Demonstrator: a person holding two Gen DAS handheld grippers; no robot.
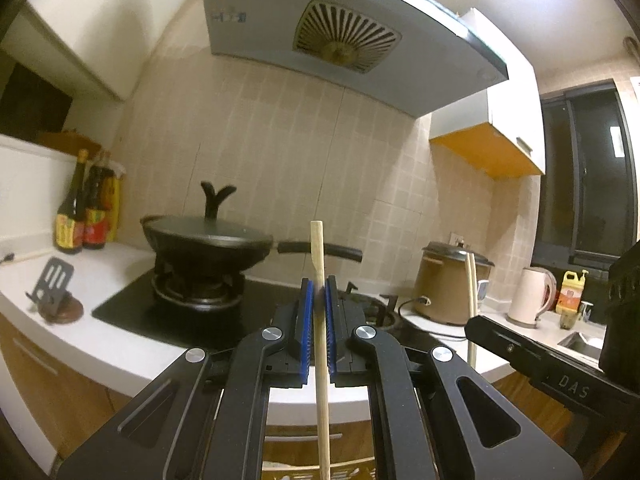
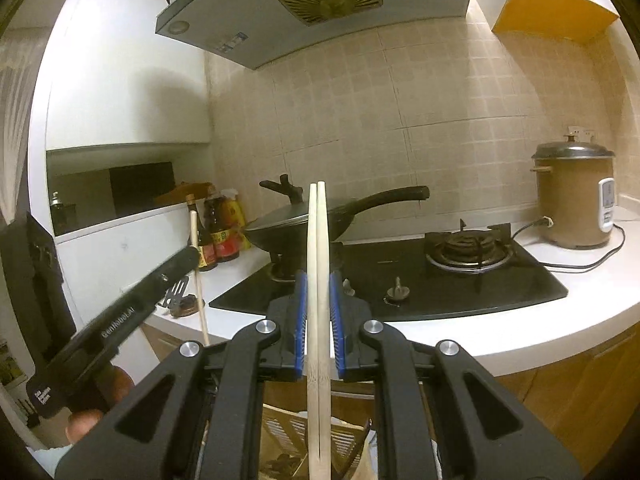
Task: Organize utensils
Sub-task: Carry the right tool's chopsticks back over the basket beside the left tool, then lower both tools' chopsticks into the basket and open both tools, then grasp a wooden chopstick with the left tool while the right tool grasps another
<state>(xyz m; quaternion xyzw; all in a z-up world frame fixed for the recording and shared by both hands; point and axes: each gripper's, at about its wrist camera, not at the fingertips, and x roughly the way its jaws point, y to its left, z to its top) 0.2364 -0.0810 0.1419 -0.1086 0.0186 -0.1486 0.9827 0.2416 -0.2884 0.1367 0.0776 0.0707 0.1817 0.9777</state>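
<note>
My left gripper (image 1: 318,286) is shut on a single pale wooden chopstick (image 1: 317,248), which stands upright between the blue pads in front of the stove. In the right wrist view my right gripper (image 2: 319,280) is shut on a pair of wooden chopsticks (image 2: 318,232), pressed side by side and also upright. Each gripper shows in the other's view. The right gripper (image 1: 476,322) enters from the right with its chopsticks (image 1: 471,280). The left gripper (image 2: 192,252) enters from the left with its chopstick (image 2: 202,312). Both are held level in front of the counter's edge.
A lidded black wok (image 1: 208,240) sits on the left burner of a black gas hob (image 2: 460,280). Sauce bottles (image 1: 84,216) and a metal stand (image 1: 52,288) are on the left. On the right are a rice cooker (image 2: 572,196), kettle (image 1: 530,296) and sink (image 1: 580,340). A slatted container (image 2: 280,428) lies below.
</note>
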